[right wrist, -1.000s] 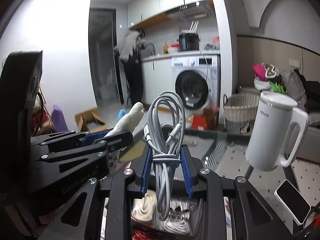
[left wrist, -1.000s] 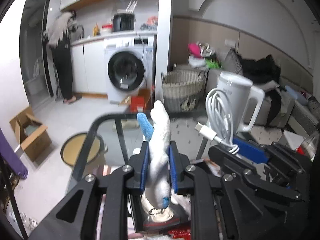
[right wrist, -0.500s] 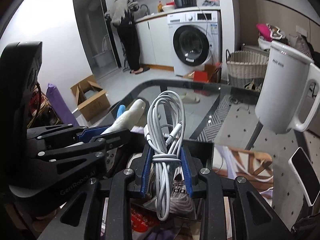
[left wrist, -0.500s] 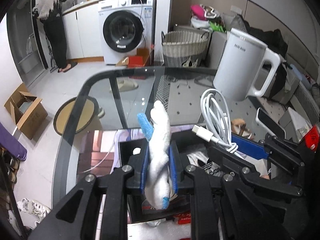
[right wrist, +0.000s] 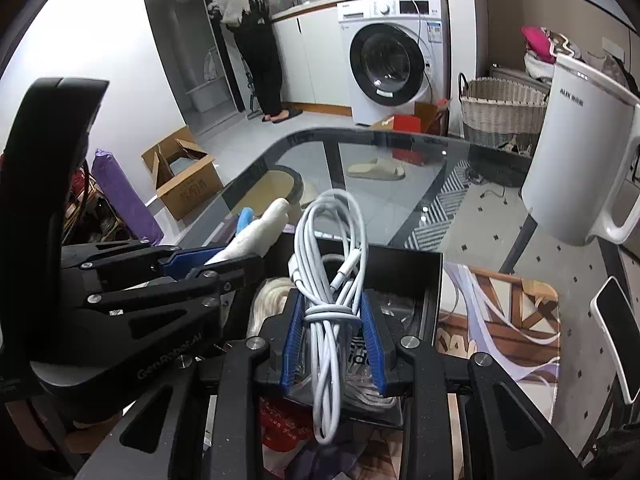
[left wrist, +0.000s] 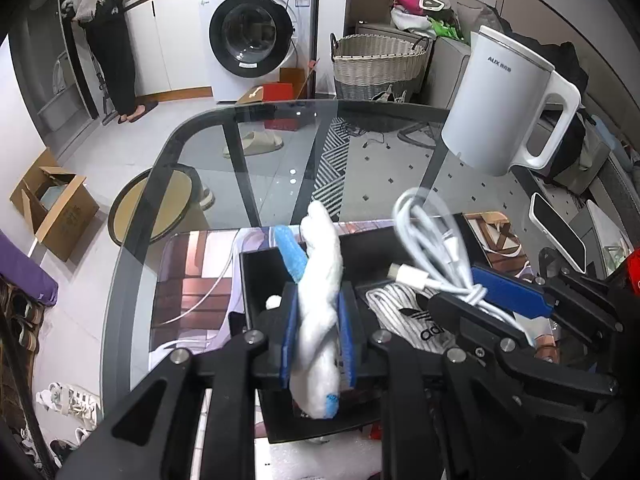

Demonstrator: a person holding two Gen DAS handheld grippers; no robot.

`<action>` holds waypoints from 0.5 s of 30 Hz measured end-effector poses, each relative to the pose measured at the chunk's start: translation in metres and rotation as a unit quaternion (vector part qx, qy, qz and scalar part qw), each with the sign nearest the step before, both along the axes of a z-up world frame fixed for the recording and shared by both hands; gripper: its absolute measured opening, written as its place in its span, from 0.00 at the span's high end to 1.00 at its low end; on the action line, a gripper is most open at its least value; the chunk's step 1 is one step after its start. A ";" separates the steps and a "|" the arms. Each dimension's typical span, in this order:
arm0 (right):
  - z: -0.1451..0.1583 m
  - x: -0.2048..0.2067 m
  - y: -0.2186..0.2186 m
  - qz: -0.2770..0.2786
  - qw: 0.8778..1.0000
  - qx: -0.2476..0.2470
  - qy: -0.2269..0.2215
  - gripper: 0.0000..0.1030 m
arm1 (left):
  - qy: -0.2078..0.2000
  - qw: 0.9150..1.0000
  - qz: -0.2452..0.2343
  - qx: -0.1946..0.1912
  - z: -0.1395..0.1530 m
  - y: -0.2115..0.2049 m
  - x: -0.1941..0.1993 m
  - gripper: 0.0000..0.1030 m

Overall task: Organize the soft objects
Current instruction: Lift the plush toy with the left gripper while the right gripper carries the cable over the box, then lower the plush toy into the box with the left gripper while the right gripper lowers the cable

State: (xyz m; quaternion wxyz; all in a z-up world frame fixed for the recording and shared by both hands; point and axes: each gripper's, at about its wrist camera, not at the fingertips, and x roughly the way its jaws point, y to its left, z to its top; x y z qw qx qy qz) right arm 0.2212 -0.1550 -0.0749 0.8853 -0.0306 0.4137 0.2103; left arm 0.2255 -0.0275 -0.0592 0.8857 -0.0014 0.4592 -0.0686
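Left gripper [left wrist: 318, 336] clamps the sock [left wrist: 320, 304]; right gripper [right wrist: 334, 344] pinches the cable [right wrist: 332, 280]. Both hang over the black box [left wrist: 256, 276]. Risk: cable loops snag the sock or left fingers [right wrist: 188, 260] on release, dragging either out.

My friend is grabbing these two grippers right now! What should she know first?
Left gripper: shut on the white plush toy with blue bits, held above the black box.
Right gripper: shut on the coiled white cable, also above the box.
The box sits on the glass table; inside it lie a white cord bundle and a bag with a black logo.
Done: both things picked up and brought over the box.
Left: lower each one in, open the gripper, and pull back. Mind the white kettle and phone nearby.
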 end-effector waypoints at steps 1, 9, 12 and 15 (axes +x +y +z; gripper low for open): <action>-0.002 0.001 0.000 -0.002 1.000 -0.001 0.004 0.72 | 0.003 1.000 0.000 -0.001 -0.001 0.000 0.001 0.83; 0.001 0.001 -0.002 -0.004 1.000 0.003 0.001 0.72 | 0.024 1.000 0.004 -0.007 -0.009 0.005 0.004 0.81; 0.004 0.001 -0.004 -0.007 1.000 0.011 0.002 0.72 | 0.022 1.000 0.002 -0.011 -0.008 0.006 0.002 0.73; 0.007 -0.001 -0.007 -0.009 1.000 0.017 0.001 0.72 | 0.011 1.000 0.005 -0.014 -0.003 0.009 -0.002 0.63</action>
